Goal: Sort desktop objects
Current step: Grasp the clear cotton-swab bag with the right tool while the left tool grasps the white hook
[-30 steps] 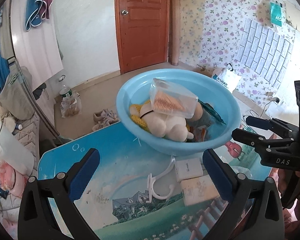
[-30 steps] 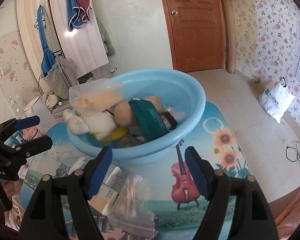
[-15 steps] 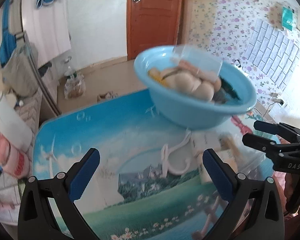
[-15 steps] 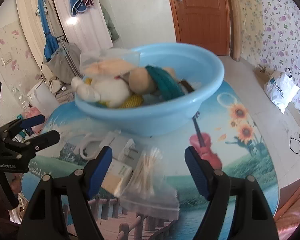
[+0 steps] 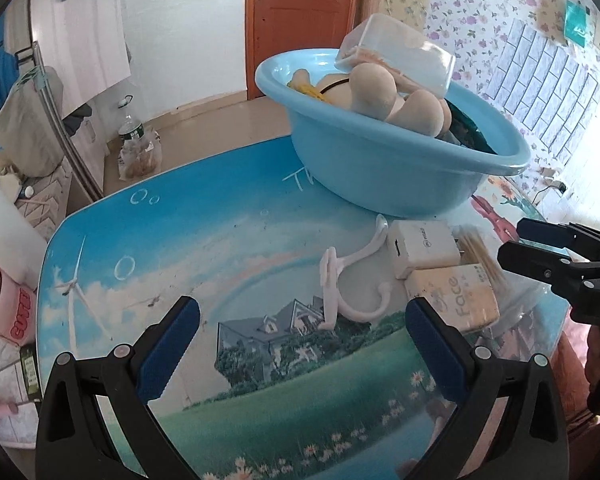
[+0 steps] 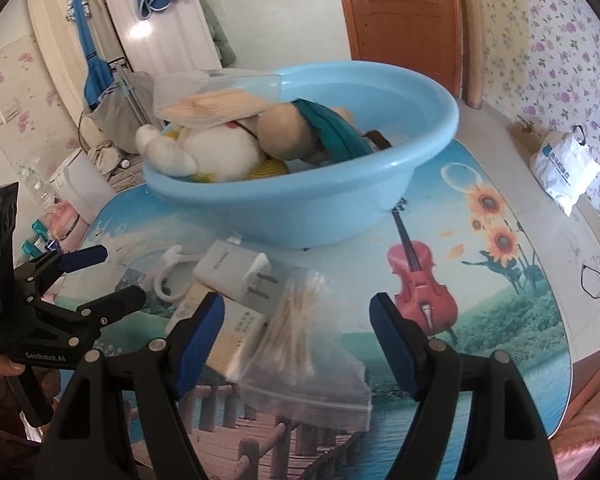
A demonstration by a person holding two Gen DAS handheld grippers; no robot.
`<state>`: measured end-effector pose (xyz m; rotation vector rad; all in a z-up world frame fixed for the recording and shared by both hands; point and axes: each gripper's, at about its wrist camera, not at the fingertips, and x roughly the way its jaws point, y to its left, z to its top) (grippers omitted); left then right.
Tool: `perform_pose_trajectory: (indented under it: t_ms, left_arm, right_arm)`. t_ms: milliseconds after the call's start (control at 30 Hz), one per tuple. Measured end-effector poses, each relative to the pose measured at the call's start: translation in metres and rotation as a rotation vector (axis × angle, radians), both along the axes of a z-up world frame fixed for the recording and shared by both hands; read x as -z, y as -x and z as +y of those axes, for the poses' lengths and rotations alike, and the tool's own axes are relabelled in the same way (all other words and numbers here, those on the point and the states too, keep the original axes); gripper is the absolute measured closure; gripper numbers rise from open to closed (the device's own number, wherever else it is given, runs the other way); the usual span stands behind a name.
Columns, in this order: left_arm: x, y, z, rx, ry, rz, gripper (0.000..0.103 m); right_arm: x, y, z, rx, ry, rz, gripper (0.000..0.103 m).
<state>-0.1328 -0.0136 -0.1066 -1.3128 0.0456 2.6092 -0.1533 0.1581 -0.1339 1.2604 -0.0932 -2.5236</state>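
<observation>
The sorting looks partly done. A blue basin (image 6: 412,168) stands at the far side of the worktop (image 5: 220,248) and already holds several things: a white plush toy (image 6: 216,156), a tan plush (image 6: 288,132) with a teal strap (image 6: 332,132) over it, something yellow underneath, and a clear box (image 6: 216,96) resting on top of the pile, tilted.

Four things lie loose on the worktop just in front of the basin, bunched together and touching or overlapping: a white hook (image 5: 348,280), a white charger (image 5: 424,248) with its prongs showing, a tissue pack (image 5: 456,300) partly under the charger, and a clear bag of cotton swabs (image 6: 300,332) lying over the pack's edge.

The left gripper (image 5: 300,344) hangs over the bare middle of the worktop, jaws spread wide with nothing between them; the hook lies just beyond its right finger. The right gripper (image 6: 296,336) is also spread and empty-handed, poised directly above the bag, whose near end falls between its fingers without either pad touching it.

Judging by this, the bag seems the next item to be picked up, then the charger, pack and hook. Whether the basin is their destination I cannot tell
</observation>
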Motion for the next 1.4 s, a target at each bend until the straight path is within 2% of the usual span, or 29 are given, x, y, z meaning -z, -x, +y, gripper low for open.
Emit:
perform_pose_trajectory:
  t_ms: [100,167,300,400,467,533,667,733,800,967,1100,1133,1200,1267,1333,1400]
  left_arm:
    - [0.002,0.006,0.003,0.009,0.028,0.007,0.006]
    - [0.006,0.011,0.006,0.021,0.050,-0.003,0.017]
    - [0.013,0.018,0.011,0.041,0.050,-0.029,0.031]
    - [0.015,0.018,0.016,0.058,0.044,-0.035,0.049]
    - [0.017,0.021,0.013,0.070,0.024,-0.040,0.079]
    - [0.018,0.020,0.014,0.082,0.015,-0.044,0.086]
    - [0.016,0.017,0.009,0.081,0.022,-0.036,0.090]
    - [0.015,0.016,0.003,0.071,0.017,-0.033,0.091]
    - [0.014,0.016,-0.002,0.064,0.016,-0.029,0.091]
    - [0.013,0.012,-0.005,0.053,0.021,-0.029,0.091]
    - [0.014,0.010,-0.002,0.060,0.019,-0.034,0.091]
    - [0.014,0.009,0.000,0.064,0.017,-0.034,0.088]
    - [0.014,0.009,0.001,0.069,0.011,-0.035,0.074]
    - [0.014,0.006,0.005,0.075,0.003,-0.033,0.035]
    - [0.014,0.004,0.007,0.084,0.003,-0.028,0.022]
    - [0.015,0.005,0.009,0.090,0.021,-0.031,0.022]
  right_arm:
    - [0.002,0.002,0.003,0.016,-0.004,-0.008,0.028]
    - [0.003,0.002,0.005,0.024,-0.007,-0.012,0.028]
    - [0.005,0.002,0.009,0.032,-0.007,-0.020,0.028]
    - [0.007,0.003,0.010,0.034,-0.006,-0.028,0.028]
    - [0.008,0.003,0.011,0.033,-0.002,-0.031,0.028]
    - [0.009,0.003,0.010,0.028,0.005,-0.036,0.028]
    - [0.010,0.004,0.005,0.002,0.010,-0.039,0.028]
    - [0.012,0.004,0.002,-0.017,0.016,-0.045,0.033]
    - [0.014,0.005,0.000,-0.032,0.019,-0.058,0.050]
    - [0.017,0.004,0.002,-0.056,0.013,-0.056,0.072]
    - [0.013,0.005,0.011,-0.042,0.005,-0.040,0.077]
    - [0.012,0.006,0.016,-0.026,0.006,-0.035,0.077]
    - [0.010,0.007,0.026,0.005,0.009,-0.025,0.077]
    - [0.009,0.009,0.034,0.030,0.007,-0.017,0.077]
    - [0.008,0.011,0.040,0.054,0.000,-0.015,0.077]
    - [0.009,0.012,0.044,0.060,0.008,-0.023,0.076]
